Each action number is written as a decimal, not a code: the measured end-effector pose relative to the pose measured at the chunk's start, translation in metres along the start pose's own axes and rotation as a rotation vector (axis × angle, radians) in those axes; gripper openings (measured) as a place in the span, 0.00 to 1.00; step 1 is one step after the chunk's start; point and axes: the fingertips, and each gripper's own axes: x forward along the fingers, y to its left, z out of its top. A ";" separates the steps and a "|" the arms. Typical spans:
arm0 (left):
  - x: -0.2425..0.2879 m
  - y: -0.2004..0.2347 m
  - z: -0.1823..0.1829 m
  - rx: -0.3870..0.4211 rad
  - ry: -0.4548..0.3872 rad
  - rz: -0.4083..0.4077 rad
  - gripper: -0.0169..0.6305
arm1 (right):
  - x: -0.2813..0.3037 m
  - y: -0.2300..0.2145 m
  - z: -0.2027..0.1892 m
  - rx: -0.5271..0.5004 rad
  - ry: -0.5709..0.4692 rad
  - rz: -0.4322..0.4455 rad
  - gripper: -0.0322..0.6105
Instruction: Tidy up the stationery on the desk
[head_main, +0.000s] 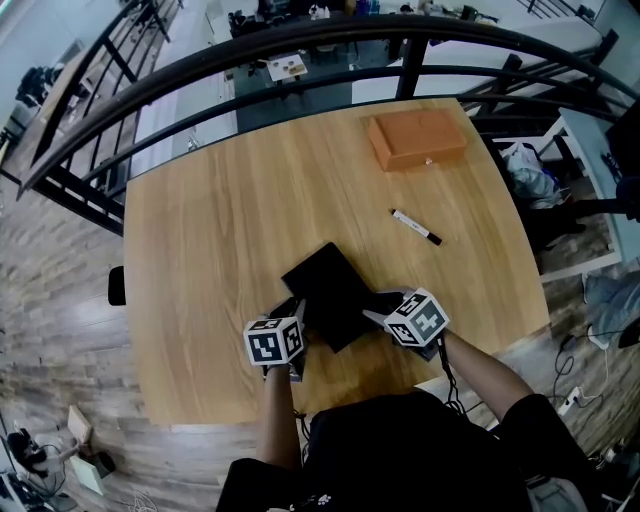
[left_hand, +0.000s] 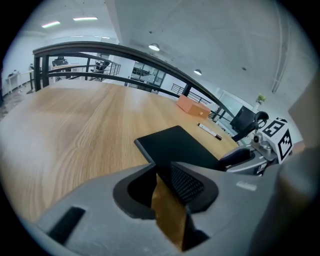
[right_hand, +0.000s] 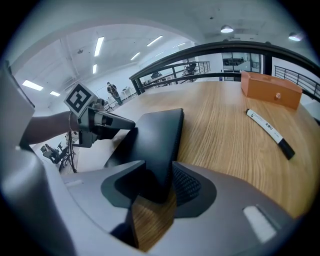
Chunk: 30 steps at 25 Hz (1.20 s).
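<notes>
Near the front edge of the pale wooden desk (head_main: 200, 250), a flat black rectangular notebook (head_main: 325, 290) is pinched from both sides; the left gripper (head_main: 296, 320) is closed on its near-left corner, the right gripper (head_main: 380, 310) clamps its right edge; a white marker with a black cap (head_main: 415, 227) lies beyond, well apart from an orange-brown box (head_main: 416, 138) at the far edge.
</notes>
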 end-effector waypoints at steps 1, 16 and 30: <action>0.000 0.000 0.000 0.002 0.001 -0.002 0.16 | -0.001 0.002 -0.002 0.000 0.001 0.002 0.33; 0.001 -0.006 0.001 0.083 0.020 0.010 0.13 | -0.007 0.026 -0.022 -0.003 0.018 0.007 0.34; 0.002 -0.008 0.002 0.101 0.020 0.012 0.12 | -0.009 0.038 -0.030 -0.006 0.032 0.024 0.34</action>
